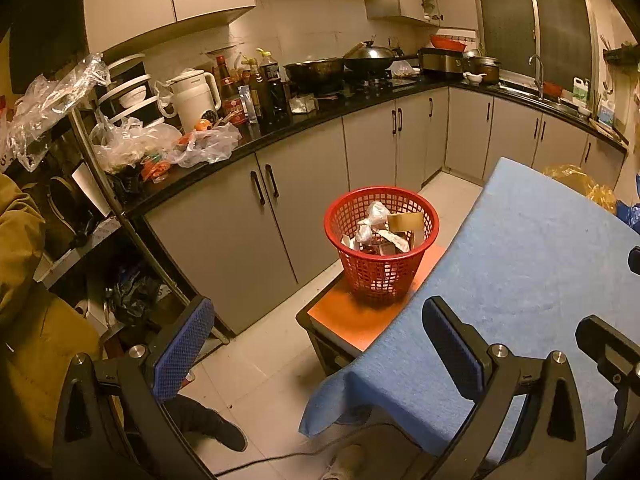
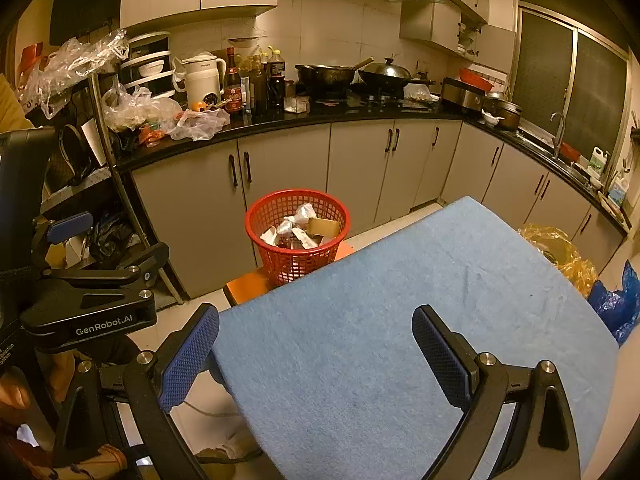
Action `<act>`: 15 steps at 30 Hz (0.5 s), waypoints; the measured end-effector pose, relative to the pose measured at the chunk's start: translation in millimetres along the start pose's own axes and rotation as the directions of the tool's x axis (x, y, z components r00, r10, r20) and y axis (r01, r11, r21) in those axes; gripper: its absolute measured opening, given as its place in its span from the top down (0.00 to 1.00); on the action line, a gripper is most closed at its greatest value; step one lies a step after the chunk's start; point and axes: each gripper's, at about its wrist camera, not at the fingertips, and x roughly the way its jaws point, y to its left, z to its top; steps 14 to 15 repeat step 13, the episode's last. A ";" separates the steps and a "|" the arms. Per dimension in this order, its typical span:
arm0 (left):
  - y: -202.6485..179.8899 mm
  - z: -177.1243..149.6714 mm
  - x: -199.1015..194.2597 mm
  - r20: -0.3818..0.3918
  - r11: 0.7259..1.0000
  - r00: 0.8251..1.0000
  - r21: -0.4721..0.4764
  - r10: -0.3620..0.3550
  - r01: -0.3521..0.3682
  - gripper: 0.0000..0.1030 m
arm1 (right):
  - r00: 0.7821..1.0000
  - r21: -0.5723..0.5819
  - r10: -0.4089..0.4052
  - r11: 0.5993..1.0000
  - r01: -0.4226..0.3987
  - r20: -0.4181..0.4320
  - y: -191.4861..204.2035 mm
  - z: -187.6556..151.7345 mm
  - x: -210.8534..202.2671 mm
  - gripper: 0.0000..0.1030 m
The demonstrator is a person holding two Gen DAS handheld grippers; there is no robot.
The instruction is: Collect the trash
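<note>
"GenRobot.AI" showing on left gripper [image 2: 70,224]; both grippers, right gripper [image 2: 316,354] included, hanging wide apart, empty, over blue table [image 2: 400,300] edge near red basket [image 2: 297,236].

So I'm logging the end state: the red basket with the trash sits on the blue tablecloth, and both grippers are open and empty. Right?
Not quite. The red basket sits on an orange stool beside the table, not on the blue tablecloth; the left wrist view shows it. The rest holds: the left gripper and right gripper are open and empty.
</note>
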 end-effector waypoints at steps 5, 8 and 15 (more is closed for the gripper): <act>-14.0 1.1 7.4 -0.017 0.999 1.000 0.027 -0.021 0.022 0.00 | 1.000 0.036 -0.021 0.999 0.022 -0.020 -13.1 -7.5 2.0 0.04; -29.5 2.5 13.6 -0.035 0.996 0.998 0.068 -0.049 0.052 0.00 | 0.998 0.078 -0.045 0.996 0.048 -0.040 -27.4 -15.9 3.1 0.04; -69.4 0.3 26.5 -0.084 0.973 0.982 0.146 -0.166 0.177 0.00 | 0.988 0.213 -0.112 0.968 0.132 -0.102 -69.0 -43.5 3.8 0.04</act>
